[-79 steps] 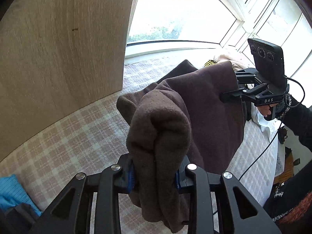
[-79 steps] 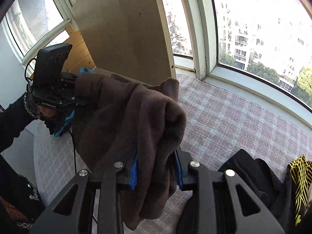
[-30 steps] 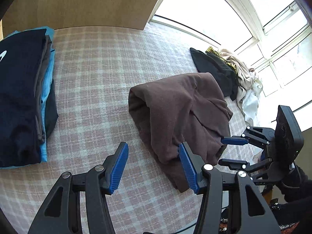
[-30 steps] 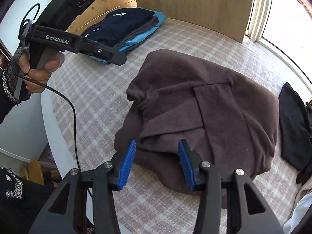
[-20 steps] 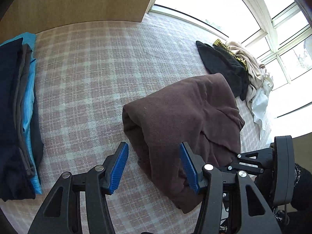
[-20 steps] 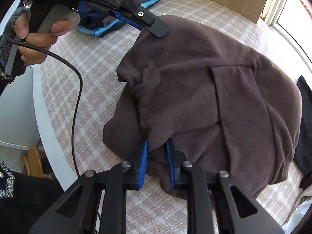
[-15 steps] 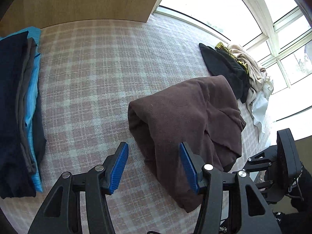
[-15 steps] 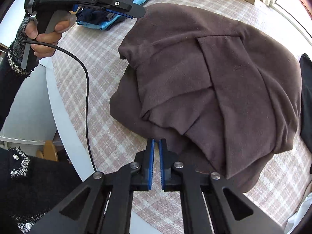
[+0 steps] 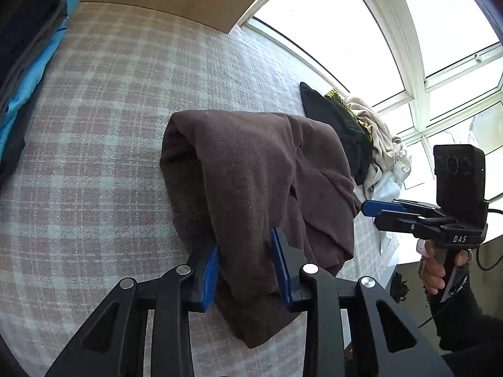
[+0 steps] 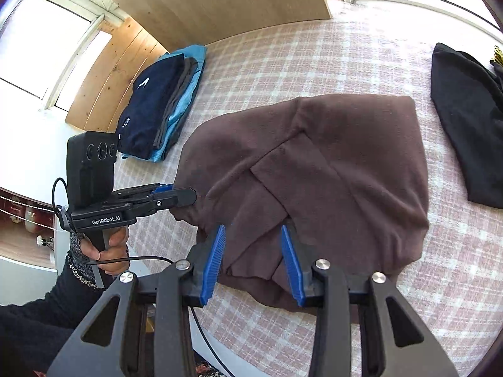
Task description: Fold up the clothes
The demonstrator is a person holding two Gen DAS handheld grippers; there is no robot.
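Surface: checked pink-and-white cloth (image 10: 314, 47) over the table, big windows behind, wood panel (image 10: 220, 3) at the far edge.
Left gripper (image 9: 245, 267): closest in its own view, jaws closing w/ the near hem of the brown fleece (image 9: 251, 172) between the blue pads. Pads at the cloth, can't tell if they bite yet.
Right gripper (image 10: 253, 260): jaws opening, straddling the near folded edge of the fleece, pads apart from the cloth. Not holding.
Where it lies: fleece sits mid-table, flat-ish bundle, sleeve flaps crossed on top, near edge just short of the table rim.
Handling, my read: soft, thick, floppy, light enough for one pinch. Grippy nap so it shouldn't slip, but layers will slide on each other and sag if lifted by one corner.
Where to grab: both near corners, thru all layers at the fold, not the loose top flap, which looks likely to peel open.
Further out: folded stack (image 10: 160, 103) of navy and blue items far left, likely where this goes.
Far right: unfolded pile (image 9: 361, 132), black plus cream and yellow, well apart from the fleece.
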